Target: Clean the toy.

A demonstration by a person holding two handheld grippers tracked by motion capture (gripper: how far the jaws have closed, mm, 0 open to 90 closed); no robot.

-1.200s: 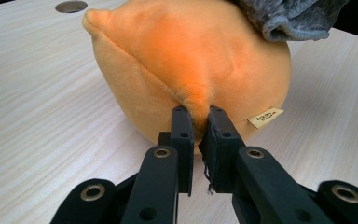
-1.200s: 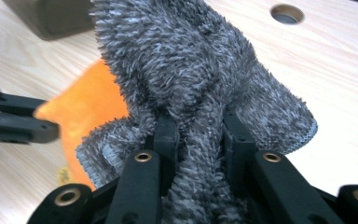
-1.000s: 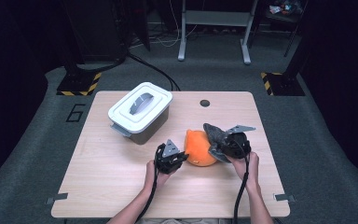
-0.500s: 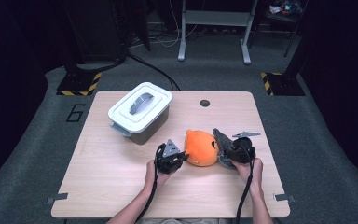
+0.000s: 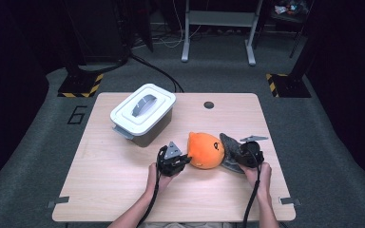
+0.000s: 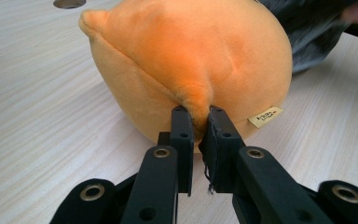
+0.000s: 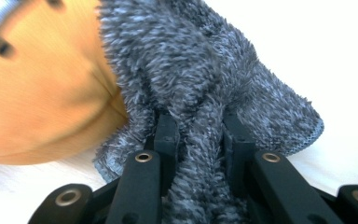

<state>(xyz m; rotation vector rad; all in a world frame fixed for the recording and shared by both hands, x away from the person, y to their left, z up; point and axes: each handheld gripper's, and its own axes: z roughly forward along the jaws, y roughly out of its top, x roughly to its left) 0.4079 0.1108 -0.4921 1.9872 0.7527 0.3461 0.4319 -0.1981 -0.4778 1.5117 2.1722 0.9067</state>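
Observation:
A round orange plush toy (image 5: pixel 206 150) lies on the wooden table (image 5: pixel 123 190), just right of its middle. My left gripper (image 5: pixel 184 160) touches the toy's left side and is shut on a small fold of its orange fabric (image 6: pixel 196 99); a cream label (image 6: pixel 265 116) hangs beside the pinch. A dark grey fuzzy cloth (image 5: pixel 232 150) rests against the toy's right side. My right gripper (image 5: pixel 237 156) is shut on a bunched ridge of that cloth (image 7: pixel 200 126), with the orange toy (image 7: pixel 42 93) close on its left.
A white lidded box with a grey handle (image 5: pixel 143 113) stands at the back left of the table. A small round hole (image 5: pixel 209 105) sits near the far edge. Dark floor, stands and cables lie beyond the table.
My right gripper has come down and slid right with the grey cloth, which lay over the toy's top and now rests at its right side. The left gripper stayed in place.

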